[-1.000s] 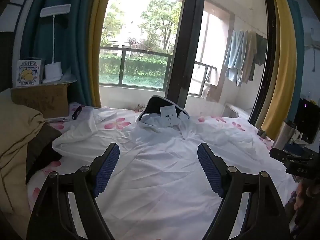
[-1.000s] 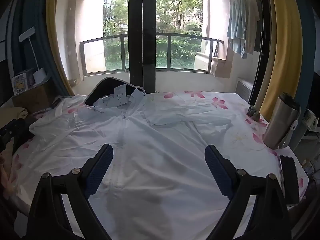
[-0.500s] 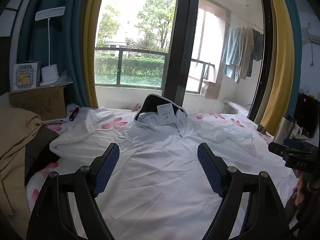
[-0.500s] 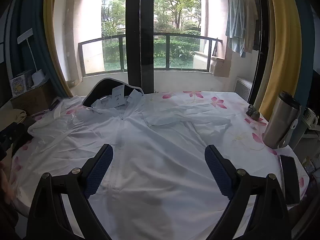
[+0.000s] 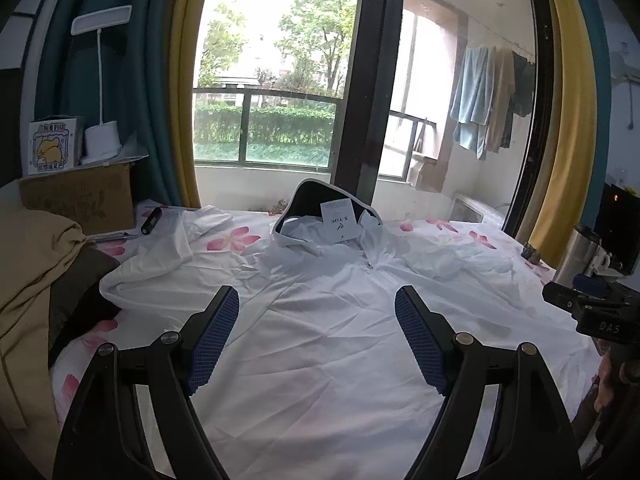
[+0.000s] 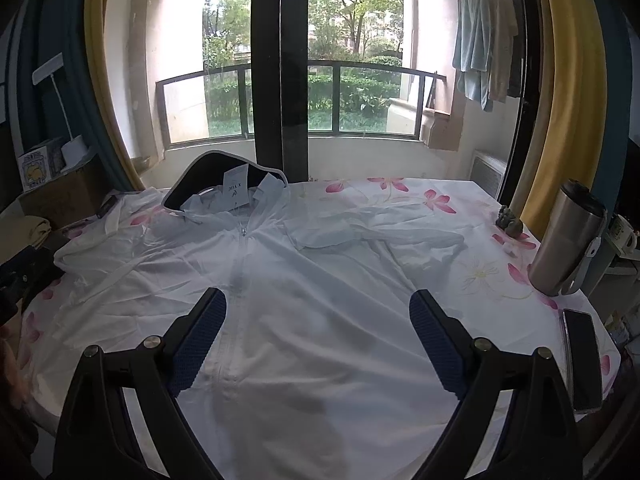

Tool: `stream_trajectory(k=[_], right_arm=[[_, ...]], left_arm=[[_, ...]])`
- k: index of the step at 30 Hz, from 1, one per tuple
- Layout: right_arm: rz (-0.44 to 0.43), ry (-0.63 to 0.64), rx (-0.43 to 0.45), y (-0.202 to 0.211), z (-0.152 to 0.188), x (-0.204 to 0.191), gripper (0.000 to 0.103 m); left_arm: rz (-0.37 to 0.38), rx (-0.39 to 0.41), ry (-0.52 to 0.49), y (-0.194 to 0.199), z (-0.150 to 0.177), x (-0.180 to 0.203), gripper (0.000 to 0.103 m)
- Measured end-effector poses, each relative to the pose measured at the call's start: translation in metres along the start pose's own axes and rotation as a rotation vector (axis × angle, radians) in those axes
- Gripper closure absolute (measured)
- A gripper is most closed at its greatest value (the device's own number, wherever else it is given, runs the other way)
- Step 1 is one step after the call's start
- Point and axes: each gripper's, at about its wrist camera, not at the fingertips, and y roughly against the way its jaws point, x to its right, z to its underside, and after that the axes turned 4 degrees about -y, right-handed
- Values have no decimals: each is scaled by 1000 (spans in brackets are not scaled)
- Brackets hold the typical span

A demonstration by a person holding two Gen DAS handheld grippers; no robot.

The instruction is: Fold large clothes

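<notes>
A white zip-front hooded jacket (image 5: 320, 340) lies spread face up on the flowered table cover, also in the right wrist view (image 6: 312, 300). Its dark-lined hood (image 5: 316, 204) with a paper tag (image 5: 339, 225) lies at the far side by the window. Its right sleeve (image 6: 372, 232) is folded across the chest; the left sleeve (image 5: 168, 252) lies bunched at the far left. My left gripper (image 5: 318, 336) is open and empty above the jacket's body. My right gripper (image 6: 318, 340) is open and empty above the jacket's lower front.
A steel flask (image 6: 568, 240) and a phone (image 6: 582, 360) sit at the table's right edge. A small dark object (image 6: 508, 220) lies near the flask. A tan cloth pile (image 5: 28, 280), cardboard box (image 5: 80, 200) and black marker (image 5: 151, 220) are at the left.
Both grippers stayed open and almost still. The left wrist view tilted up and settled slightly; the jacket has not moved.
</notes>
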Motion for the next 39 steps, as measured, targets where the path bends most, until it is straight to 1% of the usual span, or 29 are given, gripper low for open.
stream_trajectory(k=[16,23,28,31,39], right_arm=[[1,0,1,0,-2,-1,11],[1,0,1,-1,-3,-1,11],[1,0,1,-1,-2,-1,11],[1,0,1,-1,-2,-1,11],[2,-1,1,-1,-2,-1,11]], left_arm=[[0,-5,1,-1,-1,2,20],[20,-13,21,-3,-1,2,20],[19,-15,14,-3,-3,4,20],[5,-16,-1,-4,-4,6,20],[12,-22,0,-6,-3,6,20]])
